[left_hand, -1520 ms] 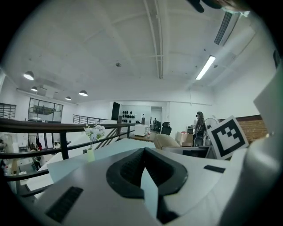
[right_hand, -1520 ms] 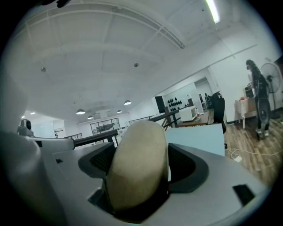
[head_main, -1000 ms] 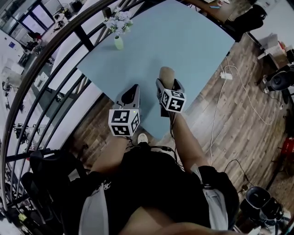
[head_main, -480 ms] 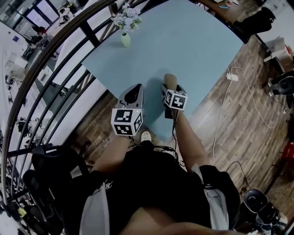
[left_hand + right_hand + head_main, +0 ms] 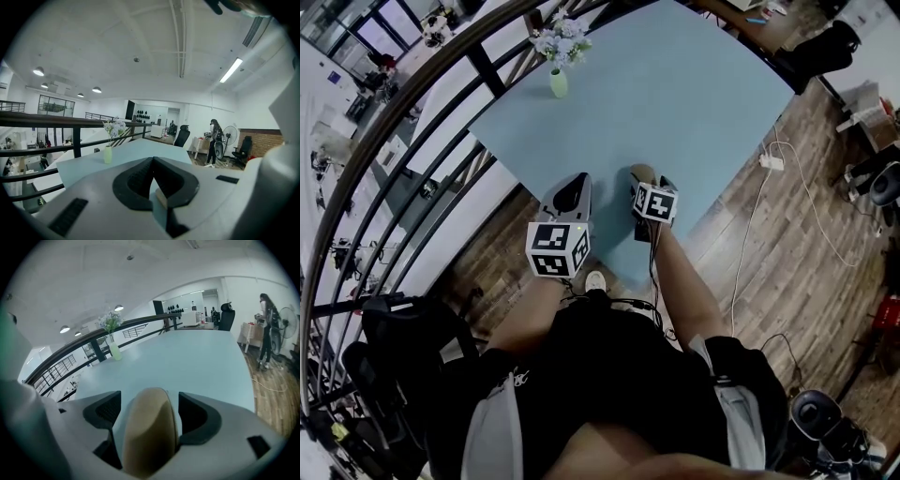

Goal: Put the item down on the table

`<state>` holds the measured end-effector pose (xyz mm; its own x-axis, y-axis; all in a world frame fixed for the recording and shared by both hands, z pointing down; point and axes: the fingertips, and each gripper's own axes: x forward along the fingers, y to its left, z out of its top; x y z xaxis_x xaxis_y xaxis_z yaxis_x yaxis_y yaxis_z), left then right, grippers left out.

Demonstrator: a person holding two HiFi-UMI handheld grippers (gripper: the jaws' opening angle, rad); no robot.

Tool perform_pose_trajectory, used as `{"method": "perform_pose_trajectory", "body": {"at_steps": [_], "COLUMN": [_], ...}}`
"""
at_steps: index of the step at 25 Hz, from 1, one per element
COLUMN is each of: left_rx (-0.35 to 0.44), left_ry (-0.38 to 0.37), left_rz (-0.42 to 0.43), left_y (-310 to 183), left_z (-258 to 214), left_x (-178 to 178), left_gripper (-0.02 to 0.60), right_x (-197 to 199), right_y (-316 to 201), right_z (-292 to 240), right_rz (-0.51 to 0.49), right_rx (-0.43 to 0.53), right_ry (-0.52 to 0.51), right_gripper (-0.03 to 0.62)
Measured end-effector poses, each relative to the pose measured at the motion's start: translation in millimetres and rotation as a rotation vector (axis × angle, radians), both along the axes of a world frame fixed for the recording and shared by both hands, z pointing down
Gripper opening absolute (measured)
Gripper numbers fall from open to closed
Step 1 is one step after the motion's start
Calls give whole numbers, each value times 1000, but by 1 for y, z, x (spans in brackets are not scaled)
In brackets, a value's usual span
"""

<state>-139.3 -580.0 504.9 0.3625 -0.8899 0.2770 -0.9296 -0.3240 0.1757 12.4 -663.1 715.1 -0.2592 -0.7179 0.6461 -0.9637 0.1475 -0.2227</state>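
- Tan, rounded oblong item point(image 5: 150, 437): sits between the jaws of the right gripper point(image 5: 148, 399), which is clamped on it from both sides. Blunt end sticks out past the jaw tips.
- Long axis runs along the jaws, pointing forward and away from the person, out over the tabletop.
- Key relation: the light blue table point(image 5: 675, 84) lies directly under and ahead of the item. In the head view the item is over the table's near corner, just inside the edge. Can't tell whether its underside touches the surface yet.
- My read: set-down is a straight drop, then spread the jaws. With the edge this close, placing a bit further in looks safer, since a rounded shape may roll.
- Left gripper point(image 5: 152, 160): jaws together, nothing in them, just beside the right one at the same corner. Not needed here.
- Small pale green vase of white flowers point(image 5: 559, 84): far left corner, well apart from the drop spot.
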Motion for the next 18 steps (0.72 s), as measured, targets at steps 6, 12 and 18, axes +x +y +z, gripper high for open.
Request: {"method": "perform_pose_trajectory", "body": {"at_steps": [6, 12, 18], "left_rx": [20, 45, 92], "left_ry": [-1, -1, 3], "left_rz": [5, 20, 27], "left_y": [10, 22, 37], "left_z": [-11, -23, -44], "left_x": [8, 22, 40], "left_gripper": [12, 13, 12], "right_x": [3, 16, 25], "right_y": [9, 26, 49], "right_z": [-24, -91, -173], "right_rz": [-5, 9, -31], "right_rx": [67, 255, 431], "right_ry": [-68, -45, -142], "right_gripper": [346, 80, 2]}}
